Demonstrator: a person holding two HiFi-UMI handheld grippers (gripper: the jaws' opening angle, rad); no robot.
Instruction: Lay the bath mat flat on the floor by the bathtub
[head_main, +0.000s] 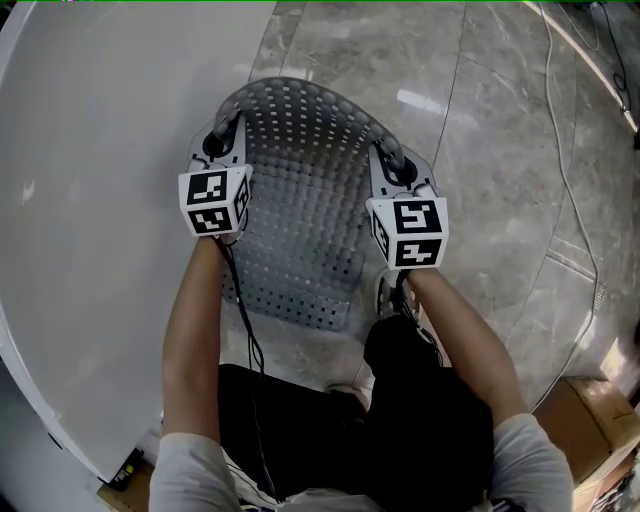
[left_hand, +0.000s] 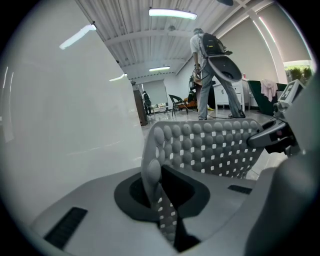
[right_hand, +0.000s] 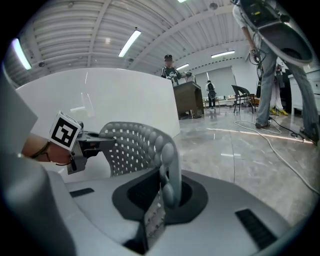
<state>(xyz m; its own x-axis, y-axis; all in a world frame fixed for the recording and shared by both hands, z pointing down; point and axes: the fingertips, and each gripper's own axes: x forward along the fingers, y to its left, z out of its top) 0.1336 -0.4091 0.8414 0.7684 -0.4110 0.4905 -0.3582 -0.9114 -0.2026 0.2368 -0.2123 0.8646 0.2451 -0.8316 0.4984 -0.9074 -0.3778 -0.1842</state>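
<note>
Left gripper, right gripper both pinched shut on opposite edges of bath mat, which sags bowed between them over floor. Bathtub just left of left gripper. Risks: slick edge slips out of pinch, or trailing end folds under on landing and mat lies creased.

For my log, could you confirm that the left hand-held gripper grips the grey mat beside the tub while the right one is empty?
Not quite: the right hand-held gripper is shut on the mat too, as the right gripper view shows.
</note>
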